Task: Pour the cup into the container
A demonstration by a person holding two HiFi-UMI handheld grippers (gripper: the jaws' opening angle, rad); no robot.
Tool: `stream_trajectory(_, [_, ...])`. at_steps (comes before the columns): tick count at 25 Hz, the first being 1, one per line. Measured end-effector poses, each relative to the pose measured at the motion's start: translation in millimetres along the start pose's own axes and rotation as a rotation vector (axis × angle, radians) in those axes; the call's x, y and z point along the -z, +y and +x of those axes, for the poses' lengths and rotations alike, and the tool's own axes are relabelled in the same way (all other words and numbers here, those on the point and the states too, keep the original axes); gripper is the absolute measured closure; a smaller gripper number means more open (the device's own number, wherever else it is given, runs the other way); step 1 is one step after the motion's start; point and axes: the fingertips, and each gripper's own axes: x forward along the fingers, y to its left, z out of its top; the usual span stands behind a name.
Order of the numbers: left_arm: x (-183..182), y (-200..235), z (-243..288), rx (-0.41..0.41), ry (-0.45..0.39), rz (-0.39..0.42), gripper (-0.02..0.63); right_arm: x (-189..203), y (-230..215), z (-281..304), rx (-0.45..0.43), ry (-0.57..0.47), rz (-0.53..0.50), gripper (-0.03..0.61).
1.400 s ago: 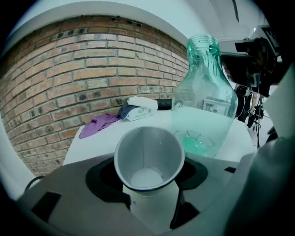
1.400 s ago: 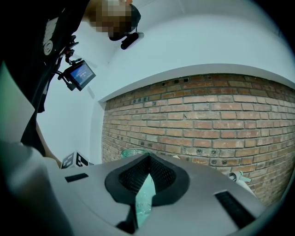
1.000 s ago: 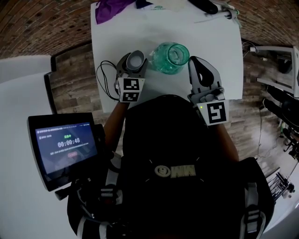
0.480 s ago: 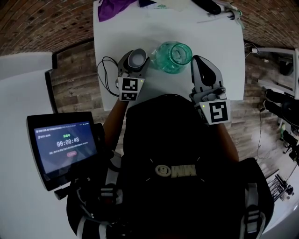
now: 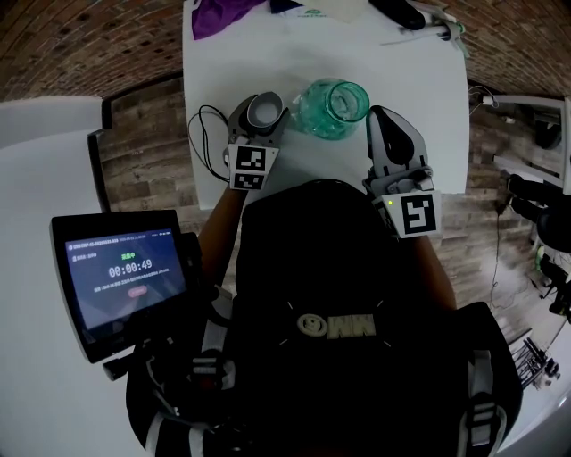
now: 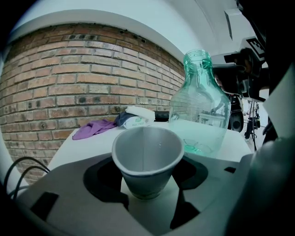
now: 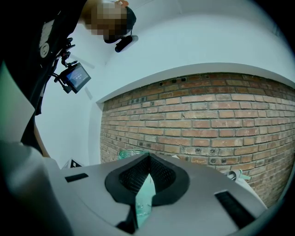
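left gripper [image 5: 261,116] pinching upright paper cup [image 6: 146,159] beside green bottle [image 5: 332,109], right gripper [image 5: 382,120] jaws pressed together, pointing nearly level

The worktop [image 5: 268,54] is white, rectangular and set against a brick wall.

- Near edge, centre: one clear green container [image 5: 332,107], upright, mouth open.
- Far left corner: purple cloth [image 5: 219,13], crumpled.
- Just beside the cloth: white packet [image 6: 137,120] with green print.
- Far right: dark elongated object [image 5: 401,12]; pen-like items [image 5: 428,31] near it.
- Near left edge: black cable [image 5: 203,134], looped.
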Motion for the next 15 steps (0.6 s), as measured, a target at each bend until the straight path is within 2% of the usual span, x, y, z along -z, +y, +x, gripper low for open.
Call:
stream_trajectory(3, [3, -1, 2, 0.010, 0.029, -0.003, 0.314, -2, 2, 0, -0.001, -0.004, -0.003, 0.574])
stream_trajectory(7, [2, -4, -1, 0.020, 0.036, -0.006, 0.220, -8, 5, -6, 0.000, -0.015, -0.008, 0.574])
stream_trajectory(9, [-1, 0, -3, -0.009, 0.010, -0.016, 0.152, -10, 4, -8, 0.004, -0.021, -0.007, 0.574])
stream_trajectory(11, [-7, 7, -6, -0.051, -0.029, -0.026, 0.022, -11, 3, -9, 0.008, -0.027, -0.006, 0.574])
stream_trajectory(12, [-9, 8, -8, -0.062, -0.049, -0.024, -0.002, -11, 4, -9, 0.009, -0.030, -0.006, 0.574])
stream_trajectory(15, [-13, 5, -13, -0.064, -0.094, -0.007, -0.002, -13, 6, -13, 0.008, -0.043, -0.009, 0.574])
